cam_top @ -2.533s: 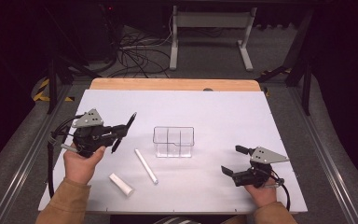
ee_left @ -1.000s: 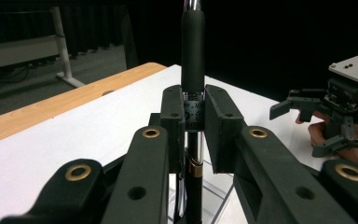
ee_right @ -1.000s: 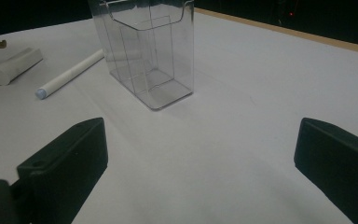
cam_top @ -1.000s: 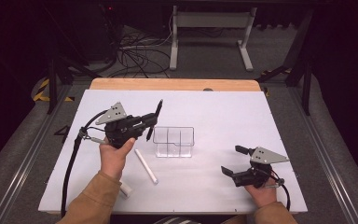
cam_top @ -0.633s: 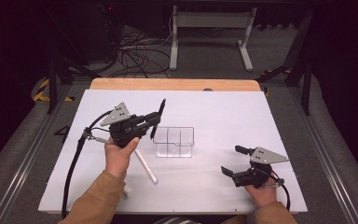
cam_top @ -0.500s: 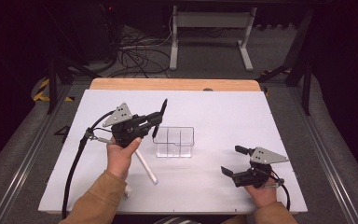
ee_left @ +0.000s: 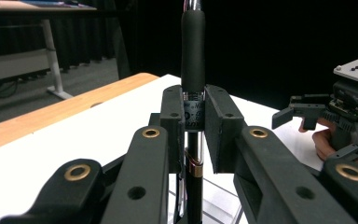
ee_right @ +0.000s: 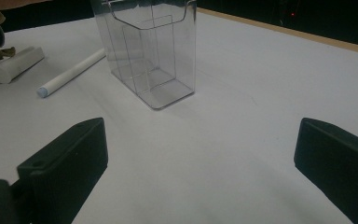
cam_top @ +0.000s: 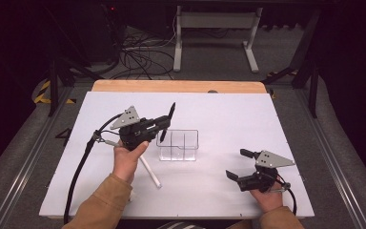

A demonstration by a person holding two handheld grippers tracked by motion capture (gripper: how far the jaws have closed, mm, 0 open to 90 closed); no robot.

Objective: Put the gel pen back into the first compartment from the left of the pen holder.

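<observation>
Pen pinched upright over the clear organizer

Our left gripper (cam_top: 164, 125) clamps a black pen (ee_left: 192, 51) above the compartmented organizer (cam_top: 178, 145); our right gripper (cam_top: 240, 165) rests wide open, well apart, on the white table (cam_top: 228, 114), with two white cylinders (ee_right: 70, 71) beside the organizer.

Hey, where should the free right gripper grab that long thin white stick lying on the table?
Grip the white stick mid-length, coming from above with jaws across it. It lies flat, slim and round, clear of the clear box; the open right gripper could straddle it.
</observation>
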